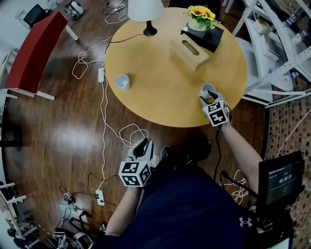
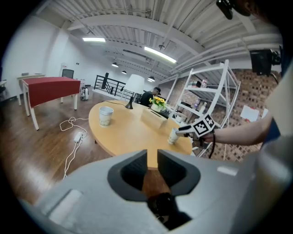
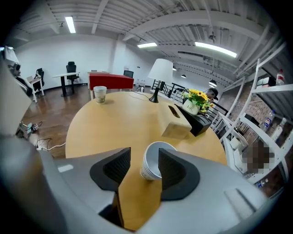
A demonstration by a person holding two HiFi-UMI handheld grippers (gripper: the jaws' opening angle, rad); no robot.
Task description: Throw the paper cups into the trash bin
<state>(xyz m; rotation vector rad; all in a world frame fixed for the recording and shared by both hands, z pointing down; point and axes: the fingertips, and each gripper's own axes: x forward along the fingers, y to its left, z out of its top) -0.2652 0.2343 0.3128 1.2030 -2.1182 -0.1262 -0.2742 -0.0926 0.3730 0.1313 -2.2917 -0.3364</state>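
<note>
While the right gripper (image 3: 144, 157) reaches over the bench's (image 1: 160, 97) near right edge, its jaws stand well apart with a white paper cup (image 3: 153, 167) between them. The cup stands on the bench top, close against the right-hand jaw, with a clear gap to the left-hand one. The pads do not clamp it.

A second cup (image 1: 122, 81) stands upright by itself near the bench's left edge, well apart from both grippers.

The left gripper (image 1: 141, 146) is held off the bench, over the wooden floor (image 1: 58, 126) just short of the near edge. Its jaws leave only a narrow slit between them, and nothing is in that slit. Its view looks across the bench toward both cups.

Toward the far side of the bench stand a white-shaded lamp (image 1: 145, 12), a wooden tissue box (image 1: 189, 52) and a pot of yellow flowers (image 1: 201, 14) on a black box (image 1: 211, 39). White cables (image 1: 103, 97) trail over the floor to the left of the bench. A red table (image 1: 34, 53) stands further left, and a white shelf (image 1: 277, 48) stands to the right.
</note>
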